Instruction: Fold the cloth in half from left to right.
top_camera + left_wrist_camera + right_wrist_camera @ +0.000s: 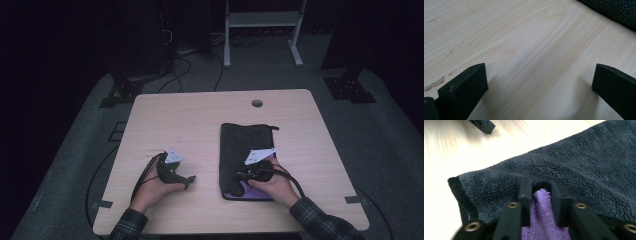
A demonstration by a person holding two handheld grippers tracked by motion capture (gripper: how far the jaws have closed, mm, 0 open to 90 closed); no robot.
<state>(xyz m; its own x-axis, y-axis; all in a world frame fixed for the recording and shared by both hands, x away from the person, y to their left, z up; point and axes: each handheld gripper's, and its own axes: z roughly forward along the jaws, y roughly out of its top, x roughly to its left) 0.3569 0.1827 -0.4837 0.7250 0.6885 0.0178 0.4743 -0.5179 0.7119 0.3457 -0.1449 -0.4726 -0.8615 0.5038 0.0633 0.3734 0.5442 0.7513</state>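
A dark grey towel (247, 142) lies folded on the right half of the wooden table (190, 120), and its purple underside (245, 192) peeks out at the near edge. My right gripper (239, 176) is at that near left corner. In the right gripper view the right gripper (541, 188) is shut on a pinched fold of the towel (586, 165), with purple pile (541, 220) squeezed between the jaws. My left gripper (189, 181) rests low over bare wood to the left of the towel. Its jaws stand wide open (539, 85) with nothing between them.
A round cable hole (257, 103) sits near the table's far edge. Behind the table stand a white metal frame (262, 20) and dark stand bases (350, 87), with cables (200, 65) on the grey floor. The towel's corner (619, 12) lies ahead of the left gripper.
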